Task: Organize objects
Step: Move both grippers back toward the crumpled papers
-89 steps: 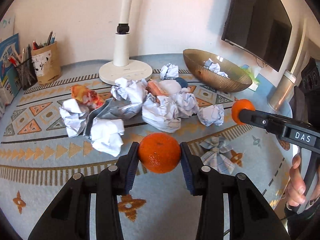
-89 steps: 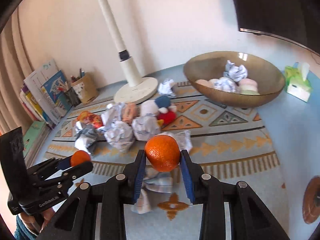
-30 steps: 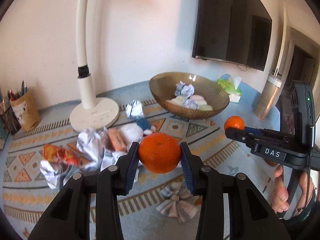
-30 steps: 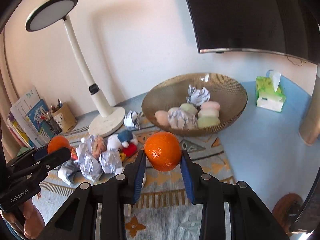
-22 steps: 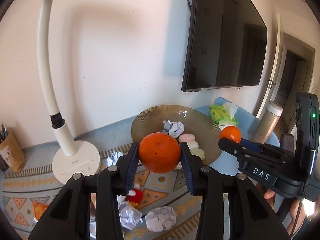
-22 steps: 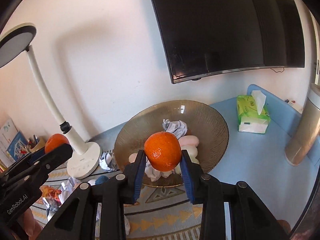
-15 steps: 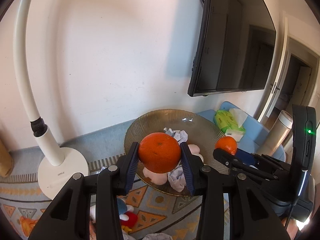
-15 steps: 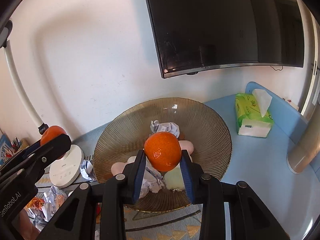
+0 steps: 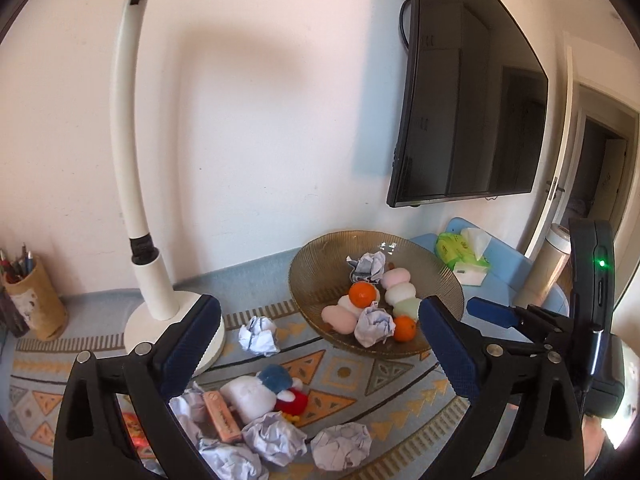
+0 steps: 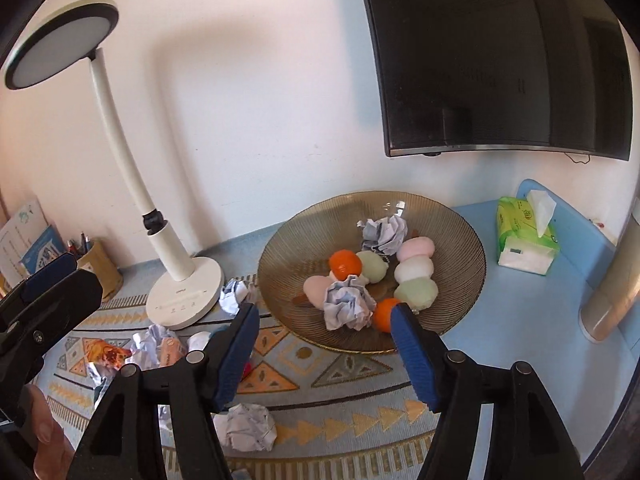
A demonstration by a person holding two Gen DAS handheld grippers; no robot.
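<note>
A patterned mat (image 10: 344, 376) bears the bowl (image 10: 460, 232), lamp base (image 10: 188, 300) and crumpled paper balls (image 10: 248, 426).

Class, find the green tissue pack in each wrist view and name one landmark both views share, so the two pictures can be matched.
Left wrist view: the tissue pack sits right of centre, just right of the bowl's rim.
Right wrist view: the tissue pack sits far right, on the blue surface right of the bowl.
Shared landmark: the bowl.
</note>
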